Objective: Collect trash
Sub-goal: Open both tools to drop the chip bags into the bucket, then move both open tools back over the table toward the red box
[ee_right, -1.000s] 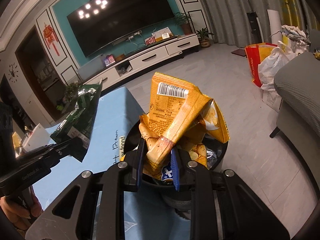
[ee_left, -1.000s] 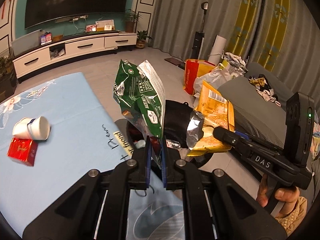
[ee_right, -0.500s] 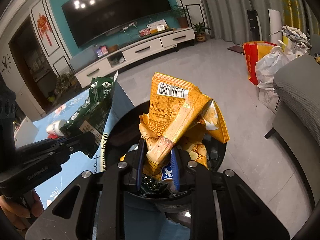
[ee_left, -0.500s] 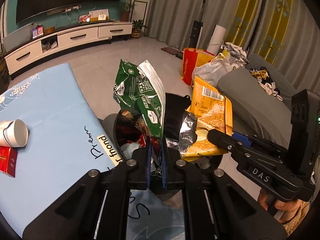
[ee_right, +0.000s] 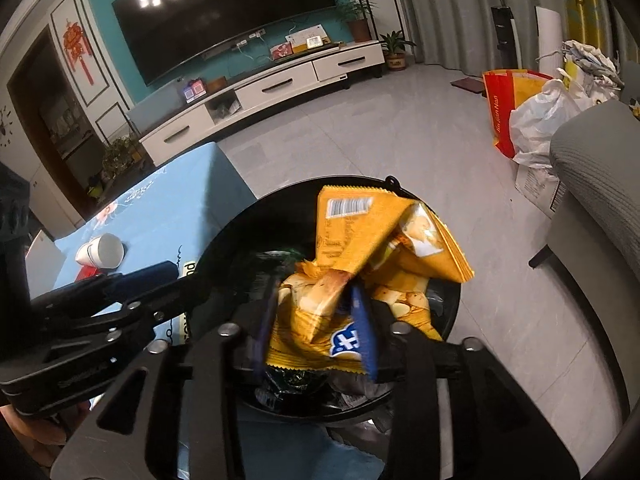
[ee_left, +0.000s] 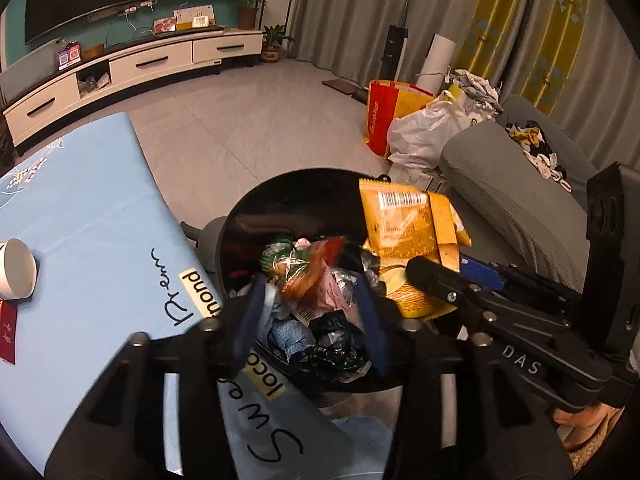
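A round black trash bin (ee_left: 256, 216) stands beside the blue table and is full of crumpled wrappers (ee_left: 316, 280). My left gripper (ee_left: 308, 312) is open and empty above the bin; the green snack bag is not between its fingers. My right gripper (ee_right: 316, 320) is open, its fingers wide apart around the yellow chip bag (ee_right: 360, 232), which sits loose over the bin (ee_right: 240, 232). The yellow bag (ee_left: 404, 220) also shows in the left wrist view, beside the right gripper's finger (ee_left: 440, 280).
A blue tablecloth (ee_left: 88, 216) covers the table at left. On it lie a tipped white paper cup (ee_left: 14, 276) and a red packet (ee_left: 6, 336). A grey sofa (ee_left: 520, 200) and shopping bags (ee_left: 400, 120) stand to the right on the tiled floor.
Both grippers have opened over the bin. The green bag has left my left gripper and dropped among the wrappers. The yellow bag has come loose in my right gripper.
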Demonstrator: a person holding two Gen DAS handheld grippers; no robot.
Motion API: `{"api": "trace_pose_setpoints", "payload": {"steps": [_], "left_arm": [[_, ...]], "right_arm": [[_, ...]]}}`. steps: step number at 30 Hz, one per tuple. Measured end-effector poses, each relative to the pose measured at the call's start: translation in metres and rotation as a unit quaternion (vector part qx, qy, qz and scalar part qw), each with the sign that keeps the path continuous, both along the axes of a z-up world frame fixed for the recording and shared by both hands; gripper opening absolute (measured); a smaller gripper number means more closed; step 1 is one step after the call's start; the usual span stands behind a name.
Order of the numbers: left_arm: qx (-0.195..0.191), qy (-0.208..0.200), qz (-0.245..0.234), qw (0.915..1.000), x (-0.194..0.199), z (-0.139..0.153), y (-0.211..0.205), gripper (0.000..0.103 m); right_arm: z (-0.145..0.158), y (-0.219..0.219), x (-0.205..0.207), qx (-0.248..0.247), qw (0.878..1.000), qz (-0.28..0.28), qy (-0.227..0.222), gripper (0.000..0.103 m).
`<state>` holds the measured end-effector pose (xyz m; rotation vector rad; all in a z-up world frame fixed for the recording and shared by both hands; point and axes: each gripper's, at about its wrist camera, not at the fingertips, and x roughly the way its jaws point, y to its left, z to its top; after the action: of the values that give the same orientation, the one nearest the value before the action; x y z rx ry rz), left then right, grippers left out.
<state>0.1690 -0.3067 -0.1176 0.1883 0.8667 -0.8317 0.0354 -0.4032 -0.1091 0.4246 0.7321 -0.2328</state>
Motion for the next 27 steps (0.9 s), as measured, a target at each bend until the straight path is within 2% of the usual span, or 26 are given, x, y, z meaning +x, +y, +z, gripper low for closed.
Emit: {"api": "trace_pose_setpoints", "payload": {"steps": [3,6,8,10,13,15,21,27], "left_arm": [[-0.001,-0.01,0.003,0.9999,-0.005,0.006,0.006,0.059],[0.002,-0.014,0.01,0.9998,-0.009,0.009,0.014,0.071],[0.0,-0.016,0.025,0.9996,-0.011,0.014,0.024,0.09],[-0.005,-0.016,0.037,0.9992,-0.014,0.019,0.036,0.091],[-0.006,-0.015,0.059,0.9981,-0.02,0.024,0.063,0.098],[-0.005,-0.012,0.07,0.9974,-0.023,0.025,0.081,0.099],[-0.005,0.003,0.153,0.9882,-0.033,0.021,0.169,0.1],[-0.015,0.015,0.249,0.9683,-0.046,0.016,0.262,0.1]], "right_arm": [[0.003,-0.001,-0.007,0.001,1.0,-0.009,-0.006,0.051],[0.007,-0.003,-0.016,0.007,1.0,-0.017,-0.009,0.054],[0.01,-0.002,-0.021,0.011,1.0,-0.019,-0.011,0.057],[0.015,0.001,-0.028,0.014,1.0,-0.017,-0.013,0.068],[0.02,0.009,-0.035,0.02,1.0,-0.01,-0.012,0.077],[0.022,0.016,-0.038,0.025,1.0,-0.006,-0.009,0.084],[0.03,0.054,-0.039,0.033,0.999,0.04,-0.002,0.086],[0.042,0.102,-0.034,0.009,0.995,0.095,-0.002,0.086]]}}
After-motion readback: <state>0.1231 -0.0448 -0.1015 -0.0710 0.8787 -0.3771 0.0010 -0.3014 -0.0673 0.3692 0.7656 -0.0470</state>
